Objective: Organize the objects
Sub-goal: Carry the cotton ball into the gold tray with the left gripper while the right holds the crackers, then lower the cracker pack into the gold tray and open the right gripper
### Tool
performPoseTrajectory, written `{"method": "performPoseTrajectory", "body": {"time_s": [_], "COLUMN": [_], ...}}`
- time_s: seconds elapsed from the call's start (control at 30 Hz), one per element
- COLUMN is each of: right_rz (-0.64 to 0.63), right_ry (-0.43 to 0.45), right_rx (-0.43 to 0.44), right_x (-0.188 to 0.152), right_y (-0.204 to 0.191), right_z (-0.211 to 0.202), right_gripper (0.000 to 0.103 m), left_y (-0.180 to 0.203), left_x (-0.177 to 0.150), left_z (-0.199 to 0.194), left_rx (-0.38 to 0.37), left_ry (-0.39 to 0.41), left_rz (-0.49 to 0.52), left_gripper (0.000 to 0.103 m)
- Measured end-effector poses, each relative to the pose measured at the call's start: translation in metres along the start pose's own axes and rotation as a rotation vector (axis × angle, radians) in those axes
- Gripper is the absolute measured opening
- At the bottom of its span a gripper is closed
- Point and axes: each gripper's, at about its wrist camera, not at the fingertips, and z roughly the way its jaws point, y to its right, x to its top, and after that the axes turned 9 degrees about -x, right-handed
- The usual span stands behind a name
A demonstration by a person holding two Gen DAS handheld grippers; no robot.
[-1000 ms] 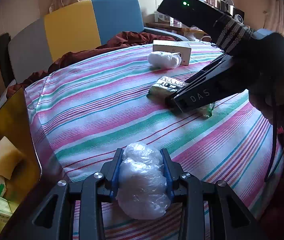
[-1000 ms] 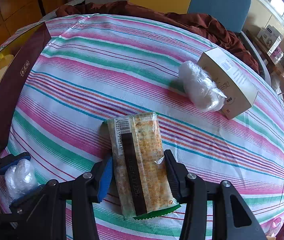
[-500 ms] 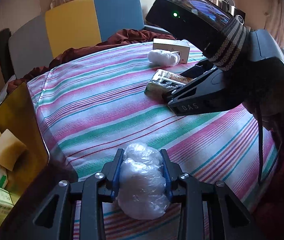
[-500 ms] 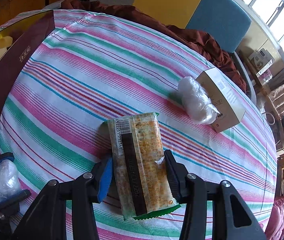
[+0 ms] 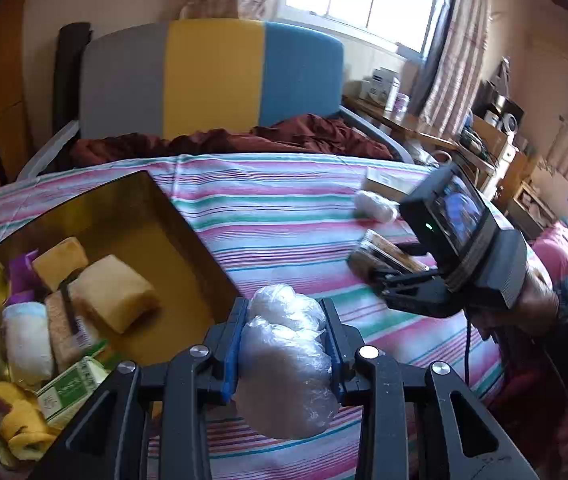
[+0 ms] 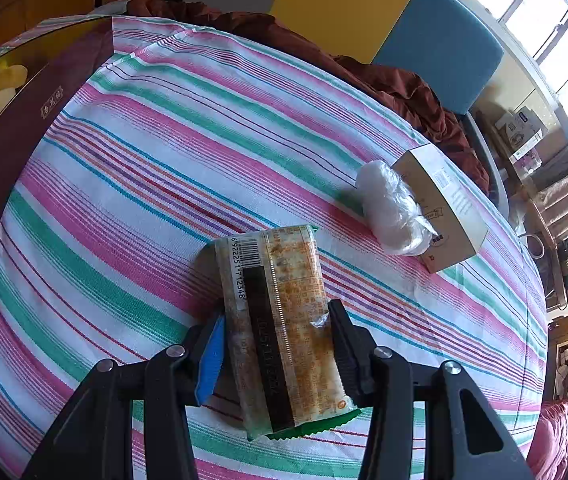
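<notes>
My left gripper (image 5: 284, 344) is clenched on the plastic-wrapped bun (image 5: 284, 360), beside the gold box (image 5: 188, 236); I'd clear its rim before releasing. Right gripper (image 6: 276, 344) grips the cracker pack (image 6: 280, 320) on the table (image 6: 124, 160).

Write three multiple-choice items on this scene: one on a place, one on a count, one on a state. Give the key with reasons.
1. Where does the loose plastic-wrapped bundle lie?
A. Against the cardboard box
B. Inside the gold-lined box
C. On the chair

2. How many plastic-wrapped white bundles show outside the gold-lined box?
A. One
B. Two
C. Four

3. What is the right gripper doing?
A. Standing open over bare cloth
B. Clamping the cardboard box
C. Clamping the snack packet

Key: 1 A, the bundle touches the box's long side. 2 B, one by the cardboard box, one, the held bundle, in the left gripper. 3 C, both pads press the packet's sides.
</notes>
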Motion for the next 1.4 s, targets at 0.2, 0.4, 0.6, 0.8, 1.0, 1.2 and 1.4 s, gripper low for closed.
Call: {"method": "performPoseTrajectory", "body": {"time_s": [0.2, 0.4, 0.6, 0.8, 1.0, 1.2, 1.4], "right_rz": [-0.007, -0.009, -0.006, -0.006, -0.006, -0.006, -0.008], "right_ry": [0.004, 0.006, 0.008, 0.010, 0.012, 0.006, -0.007], "right_rx": [-0.011, -0.016, -0.017, -0.019, -0.021, -0.032, -0.079], "right_x": [0.002, 0.003, 0.004, 0.003, 0.003, 0.006, 0.011], "right_y": [-0.001, -0.001, -0.001, -0.001, -0.002, -0.004, -0.009], "right_z": [0.001, 0.003, 0.004, 0.002, 0.001, 0.002, -0.002], "right_gripper": [0.048, 0.048, 0.048, 0.048, 0.048, 0.048, 0.048], "left_y": [-0.086, -0.144, -0.185, -0.205, -0.206, -0.189, -0.162], "left_x": [0.008, 0.014, 0.024, 0.032, 0.034, 0.029, 0.015], "left_z": [-0.022, -0.019, 0.010, 0.039, 0.044, 0.020, -0.006], "left_rx": [0.082, 0.146, 0.175, 0.233, 0.273, 0.315, 0.320], "left_ry": [0.027, 0.025, -0.022, -0.086, -0.089, -0.029, 0.016], "left_rz": [-0.224, -0.331, -0.435, -0.480, -0.491, -0.427, -0.353], "left_gripper": [0.035, 0.035, 0.035, 0.035, 0.042, 0.053, 0.054]}}
